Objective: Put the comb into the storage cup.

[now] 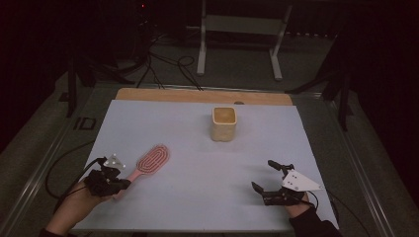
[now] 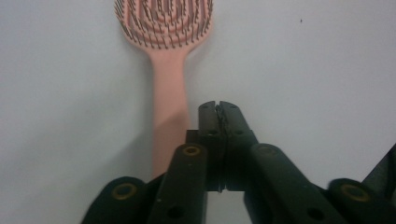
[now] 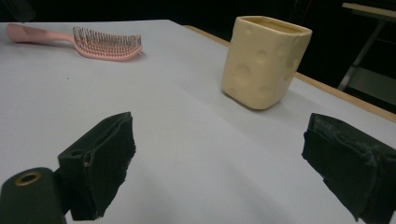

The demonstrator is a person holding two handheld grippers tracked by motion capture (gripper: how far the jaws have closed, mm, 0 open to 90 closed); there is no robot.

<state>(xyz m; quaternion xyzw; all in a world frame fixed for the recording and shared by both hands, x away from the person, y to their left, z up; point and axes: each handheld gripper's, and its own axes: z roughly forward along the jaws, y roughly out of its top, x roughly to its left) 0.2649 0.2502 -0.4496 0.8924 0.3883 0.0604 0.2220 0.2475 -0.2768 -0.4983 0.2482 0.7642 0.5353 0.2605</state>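
A: What sits nearest the person?

B: The left gripper, at the near left of the white table. Its jaws are clenched together with nothing between them, and the tips sit just right of the pink hairbrush handle in the left gripper view.

A: So the brush isn't held?

B: No. It lies flat on the table, bristles up, handle toward that gripper, head pointing away.

A: And the other hand?

B: The right gripper is at the near right, jaws spread wide, empty, well apart from the brush.

A: Farther off?

B: A cream cup stands upright toward the far middle.
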